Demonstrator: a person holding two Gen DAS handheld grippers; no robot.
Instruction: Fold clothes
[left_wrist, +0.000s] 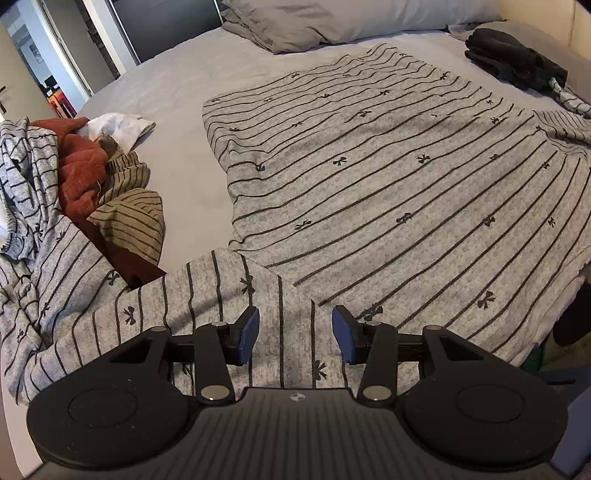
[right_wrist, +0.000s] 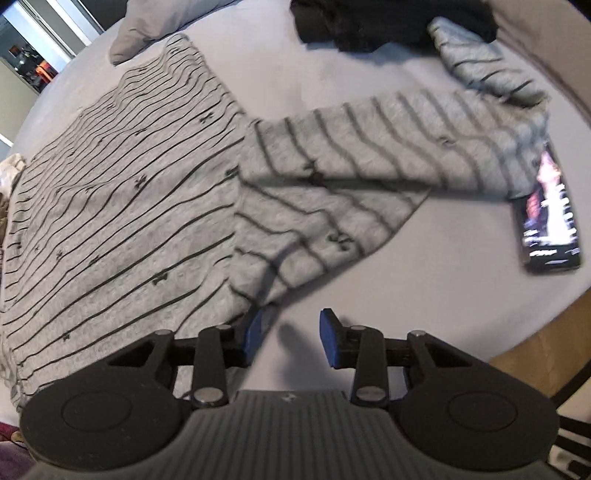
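Observation:
A grey top with thin black stripes and small bows lies spread flat on the bed. Its left sleeve runs out to the left, directly under my left gripper, which hovers open above the shoulder seam with nothing between its blue pads. In the right wrist view the same top fills the left half, and its right sleeve stretches out to the right. My right gripper stands open at the top's near edge, left pad over the fabric, right pad over bare sheet.
A heap of unfolded clothes, rust, olive-striped and white, lies at the bed's left. Dark garments sit at the far right near grey pillows. A lit phone rests on the sheet by the right sleeve's cuff. The bed edge drops off at the near right.

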